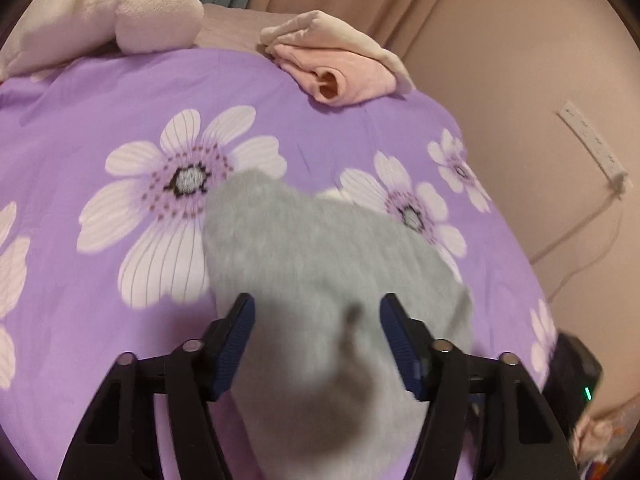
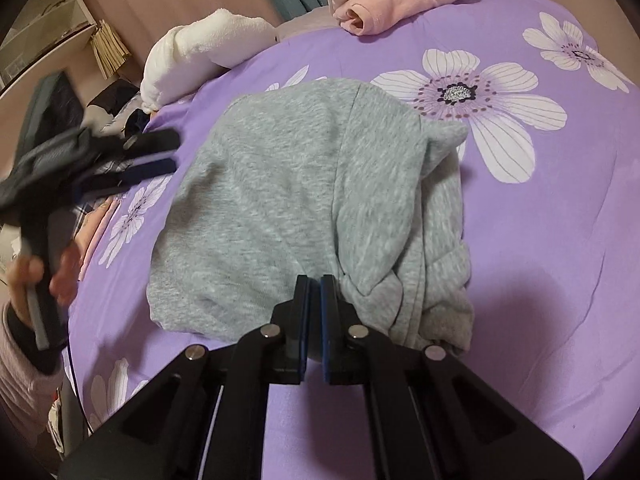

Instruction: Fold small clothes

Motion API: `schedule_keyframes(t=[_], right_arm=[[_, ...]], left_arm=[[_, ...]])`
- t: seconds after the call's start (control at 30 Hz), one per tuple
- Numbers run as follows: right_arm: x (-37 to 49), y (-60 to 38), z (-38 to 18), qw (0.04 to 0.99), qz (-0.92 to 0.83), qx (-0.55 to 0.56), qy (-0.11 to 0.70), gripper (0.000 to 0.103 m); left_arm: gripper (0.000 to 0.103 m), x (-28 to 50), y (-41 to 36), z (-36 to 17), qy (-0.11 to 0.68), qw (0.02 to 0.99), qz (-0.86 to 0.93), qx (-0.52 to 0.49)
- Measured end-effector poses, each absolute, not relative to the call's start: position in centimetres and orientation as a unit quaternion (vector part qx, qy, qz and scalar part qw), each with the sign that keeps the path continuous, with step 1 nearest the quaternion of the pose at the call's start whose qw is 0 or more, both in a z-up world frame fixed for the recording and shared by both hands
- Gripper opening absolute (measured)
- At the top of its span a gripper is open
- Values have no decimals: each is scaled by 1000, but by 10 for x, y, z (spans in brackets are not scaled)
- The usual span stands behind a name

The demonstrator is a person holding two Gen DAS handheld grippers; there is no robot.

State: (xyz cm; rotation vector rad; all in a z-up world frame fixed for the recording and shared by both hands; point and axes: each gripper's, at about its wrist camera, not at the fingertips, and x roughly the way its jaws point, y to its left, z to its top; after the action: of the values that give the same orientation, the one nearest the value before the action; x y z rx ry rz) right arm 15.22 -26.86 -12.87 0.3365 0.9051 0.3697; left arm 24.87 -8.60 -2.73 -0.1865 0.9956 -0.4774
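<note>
A grey garment (image 2: 280, 184) lies on the purple flowered bedspread (image 2: 540, 240), partly folded, with a twisted, bunched strip along its right side. My right gripper (image 2: 314, 286) is shut, with its tips over the garment's near edge. No cloth shows between its pads. My left gripper (image 2: 174, 154), held by a person's hand (image 2: 32, 280), hovers off the garment's left side. In the left wrist view the left gripper (image 1: 319, 300) stands open. The blurred grey garment (image 1: 304, 240) shows in the gap between its fingers, and the pads do not press on it.
Folded pink and cream clothes (image 2: 384, 4) sit at the bed's far edge, and a white plush bundle (image 2: 200, 48) lies at the far left. A power strip (image 1: 592, 144) and its cable lie beyond the bed's right side. A dark device with a green light (image 1: 576, 376) is at the bed's right edge.
</note>
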Motion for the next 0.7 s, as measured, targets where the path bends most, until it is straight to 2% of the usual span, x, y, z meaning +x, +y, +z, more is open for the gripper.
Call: schedule_keyframes(t=[0.03,0.07,0.27,0.47,0.7], right_arm=[[153,-268,-128,869,178,163,432,2],[153,-270,-128,868,181,166,431,2],[157,-275,-127,861,193,175,437,2],[161,-272,-94,880,187,174,401,14],[202,-274,-66,893,166,191,372,17]], left_arm=[[45,257,-89,-30,475,846,-224,-91],[43,267,-94,-34,477,848,-215,-89],[42,292,-110,-77,523,830,-184,-50],[42,285,-112,-69,508,839,-191,-28],[42,243,-99,-34,465,854,-232,-40]])
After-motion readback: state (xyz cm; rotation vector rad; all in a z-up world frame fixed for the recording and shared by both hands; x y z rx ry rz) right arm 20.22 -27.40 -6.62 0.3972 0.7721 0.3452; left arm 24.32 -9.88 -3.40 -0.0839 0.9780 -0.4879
